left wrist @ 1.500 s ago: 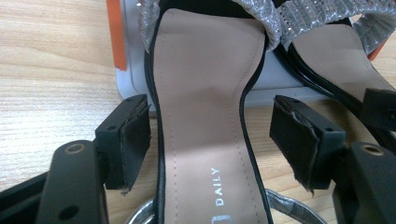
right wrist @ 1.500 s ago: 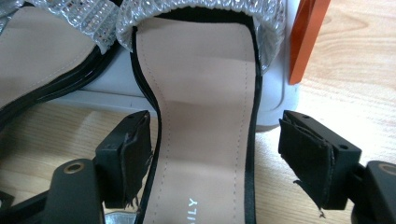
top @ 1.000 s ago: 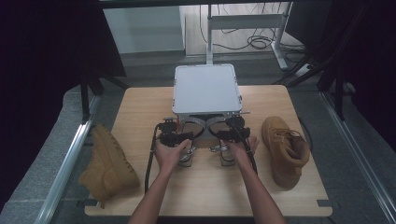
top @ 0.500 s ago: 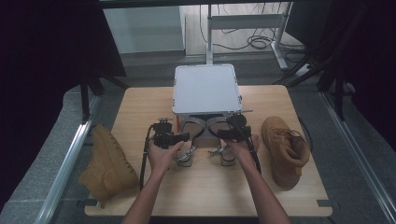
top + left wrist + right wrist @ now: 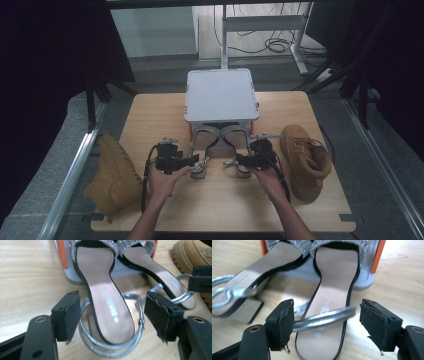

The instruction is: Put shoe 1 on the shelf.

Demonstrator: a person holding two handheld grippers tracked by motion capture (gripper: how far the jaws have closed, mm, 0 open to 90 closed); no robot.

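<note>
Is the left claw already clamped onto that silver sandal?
No: the left claw is open, its pads apart on either side of the sandal's heel, touching neither the sole nor the strap.

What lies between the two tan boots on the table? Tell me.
In the high view, between the left boot and the right boot lie a pair of silver-strapped sandals, toes under a grey case, with both tongs, left and right, at their heels.
</note>
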